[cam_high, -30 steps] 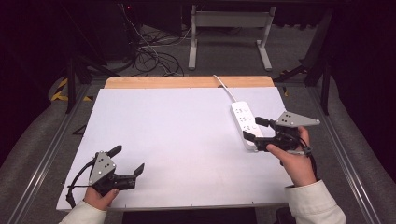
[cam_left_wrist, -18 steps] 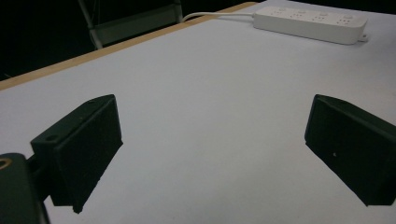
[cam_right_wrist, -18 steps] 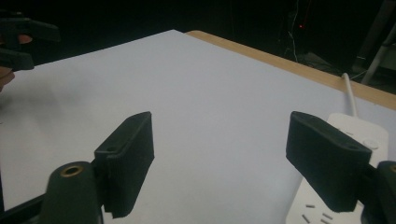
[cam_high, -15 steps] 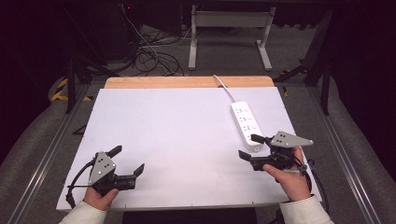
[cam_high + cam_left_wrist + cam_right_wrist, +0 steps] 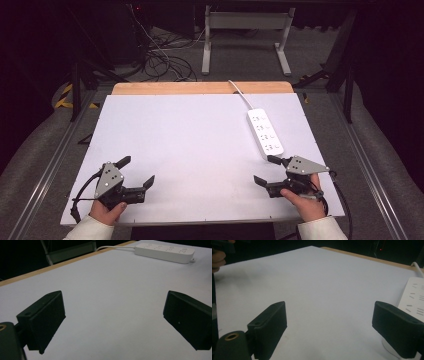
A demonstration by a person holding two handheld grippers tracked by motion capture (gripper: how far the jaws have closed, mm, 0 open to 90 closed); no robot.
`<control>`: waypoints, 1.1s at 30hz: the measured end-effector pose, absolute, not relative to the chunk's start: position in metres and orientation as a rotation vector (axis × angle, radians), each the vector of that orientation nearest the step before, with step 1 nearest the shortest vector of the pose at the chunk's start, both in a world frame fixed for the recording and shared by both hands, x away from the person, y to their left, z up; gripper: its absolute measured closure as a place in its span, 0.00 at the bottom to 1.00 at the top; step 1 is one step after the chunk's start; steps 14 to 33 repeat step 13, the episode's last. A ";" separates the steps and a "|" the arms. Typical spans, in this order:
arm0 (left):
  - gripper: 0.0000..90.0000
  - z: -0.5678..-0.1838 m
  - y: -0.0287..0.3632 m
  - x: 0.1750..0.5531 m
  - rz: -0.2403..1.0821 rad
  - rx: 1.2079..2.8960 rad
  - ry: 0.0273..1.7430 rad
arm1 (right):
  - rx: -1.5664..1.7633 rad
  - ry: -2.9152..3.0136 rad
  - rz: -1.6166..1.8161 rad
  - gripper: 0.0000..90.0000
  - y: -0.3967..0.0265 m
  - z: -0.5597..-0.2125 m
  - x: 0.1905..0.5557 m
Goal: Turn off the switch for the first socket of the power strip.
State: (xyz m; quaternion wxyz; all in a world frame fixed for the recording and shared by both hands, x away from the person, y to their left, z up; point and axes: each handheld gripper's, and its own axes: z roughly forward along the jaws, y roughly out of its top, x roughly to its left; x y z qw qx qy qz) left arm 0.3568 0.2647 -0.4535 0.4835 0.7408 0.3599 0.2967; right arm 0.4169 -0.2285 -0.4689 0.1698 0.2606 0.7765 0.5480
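The right gripper (image 5: 266, 171) sits low over the near right corner of the table, held in the person's right hand (image 5: 301, 199), with its jaws spread wide and nothing between them. In the right gripper view the two black jaws stand well apart above bare white surface, and the near end of the white power strip (image 5: 415, 298) lies just beside the jaw on that view's right; whether that jaw touches the strip is hard to tell from this angle. From the high view the gripper's far jaw tip is just short of the strip's (image 5: 265, 132) near end.

The left gripper (image 5: 135, 172) rests at the near left corner in the left hand (image 5: 107, 210), its jaws likewise wide apart and empty. Its own view shows only white table between the jaws, with the power strip well away toward the far edge.

The strip lies on the right half of the white table (image 5: 190, 145), running away from the person, and its white cable (image 5: 241, 93) leads off over the wooden far edge (image 5: 200, 88). Beyond the table, dark cables (image 5: 165, 65) lie tangled on the floor beside a pale metal frame (image 5: 245, 35).
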 end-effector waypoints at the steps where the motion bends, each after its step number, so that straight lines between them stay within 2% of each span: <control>1: 0.05 -0.453 0.265 0.357 0.726 1.807 0.874 | 0.741 2.206 1.557 0.14 -0.229 -0.469 0.417; 6: 0.04 -0.454 0.266 0.357 0.711 1.800 0.837 | 0.762 2.242 1.486 0.12 -0.226 -0.480 0.415; 33: 0.04 -0.456 0.266 0.361 0.687 1.815 0.869 | 0.827 2.257 1.480 0.12 -0.228 -0.482 0.417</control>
